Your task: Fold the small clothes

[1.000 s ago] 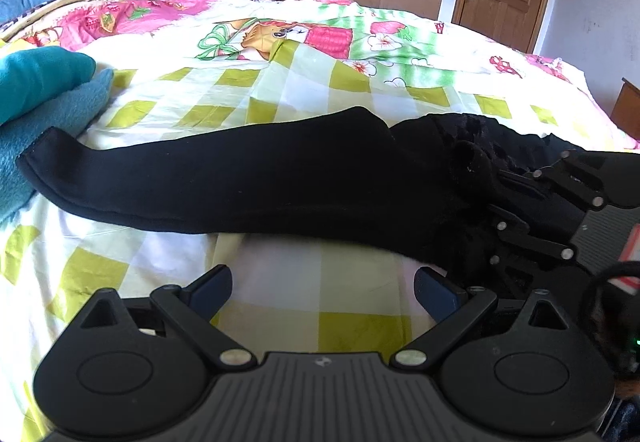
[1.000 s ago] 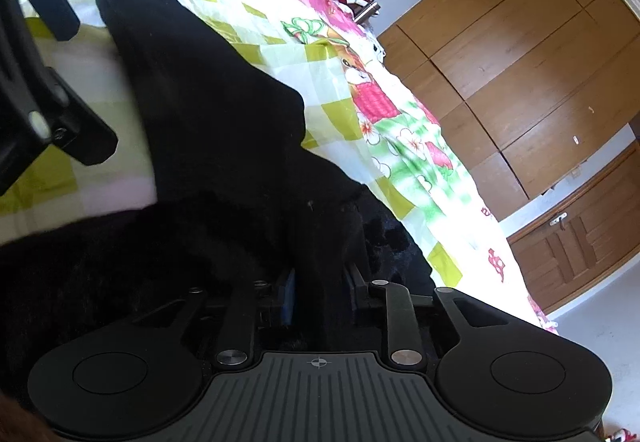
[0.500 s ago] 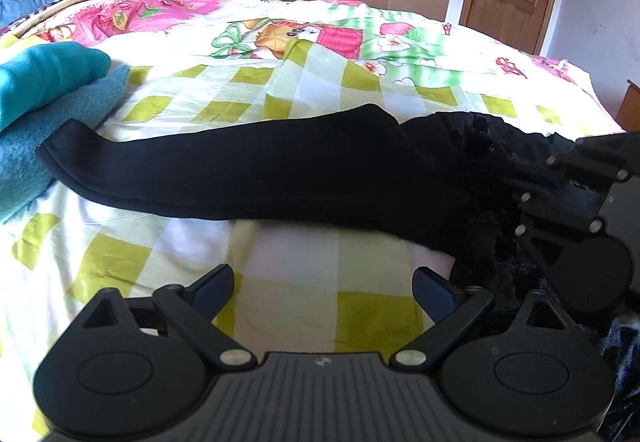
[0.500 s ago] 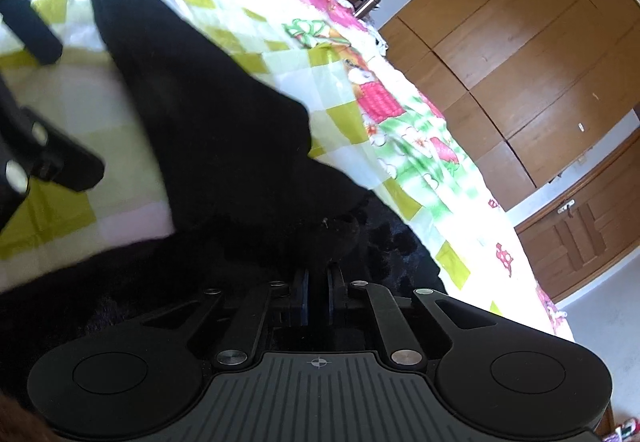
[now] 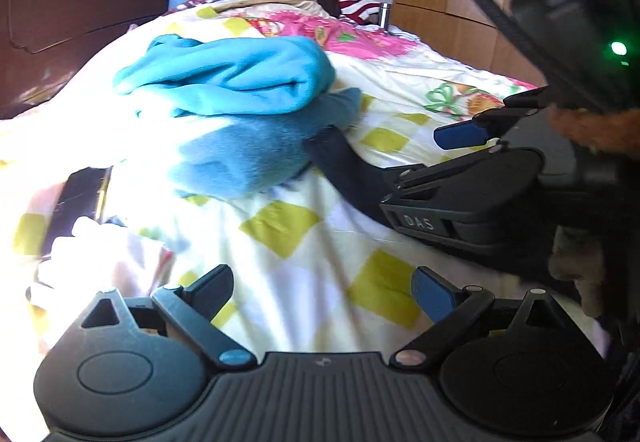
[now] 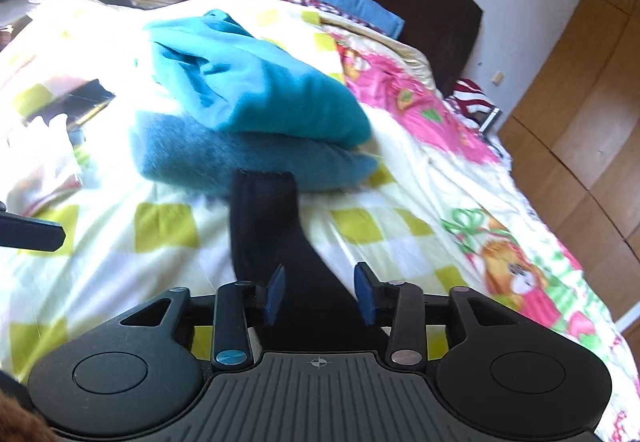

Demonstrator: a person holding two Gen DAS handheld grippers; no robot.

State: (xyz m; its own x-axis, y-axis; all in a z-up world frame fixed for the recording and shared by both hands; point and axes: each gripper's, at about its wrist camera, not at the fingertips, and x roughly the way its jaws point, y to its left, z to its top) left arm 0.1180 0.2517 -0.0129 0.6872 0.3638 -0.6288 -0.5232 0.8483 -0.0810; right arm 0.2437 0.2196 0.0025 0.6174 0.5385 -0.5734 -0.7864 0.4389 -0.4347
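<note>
harsh left-side glare, motion blur, fisheye warp

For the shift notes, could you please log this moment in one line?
right gripper: opening, black sock between fingers | left gripper: open, empty

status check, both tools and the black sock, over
Left tool open, empty. Right tool opening, black sock between pads, not pinched. Teal clothes pile at sock's far end.

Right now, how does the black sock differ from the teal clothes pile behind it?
The black sock is one long, narrow piece lying flat; the teal clothes pile is bulky and stacked in layers. The sock is black, the pile bright teal and blue. Both rest on the checked quilt.
</note>
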